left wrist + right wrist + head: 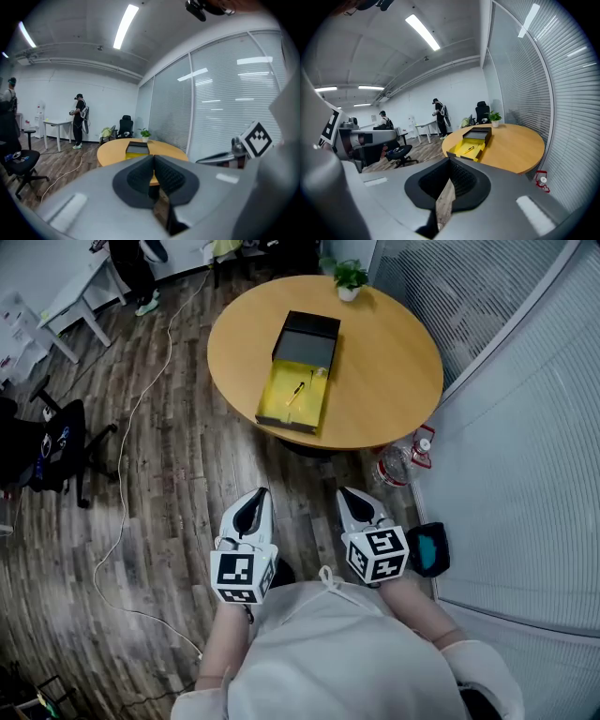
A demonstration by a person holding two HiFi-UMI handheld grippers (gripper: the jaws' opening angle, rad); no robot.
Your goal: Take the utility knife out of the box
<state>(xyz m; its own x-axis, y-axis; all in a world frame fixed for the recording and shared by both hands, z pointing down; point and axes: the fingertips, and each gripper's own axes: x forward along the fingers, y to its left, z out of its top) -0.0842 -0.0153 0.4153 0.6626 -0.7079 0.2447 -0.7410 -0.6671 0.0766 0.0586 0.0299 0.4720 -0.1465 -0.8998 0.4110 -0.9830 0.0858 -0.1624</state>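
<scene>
Start only: utility knife (297, 392) lying untouched in open yellow box (310, 412) at near edge of tabletop (394, 362), left tongs (255, 499) and right tongs (352, 496) both closed, empty, well short; reaching, gripping, lifting out all left.

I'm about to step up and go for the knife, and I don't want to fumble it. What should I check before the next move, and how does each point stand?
1. Box open: ok. The box on the round table shows its yellow inside.
2. Knife free to take: ok. The utility knife lies uncovered on the yellow lining.
3. Grippers at the box: not ok. The left gripper and the right gripper are over the floor, short of the table edge.
4. Jaws ready to grasp: not ok. Both are shut, with nothing between them.
5. Blade retracted: cannot tell. The knife shows too small.
</scene>
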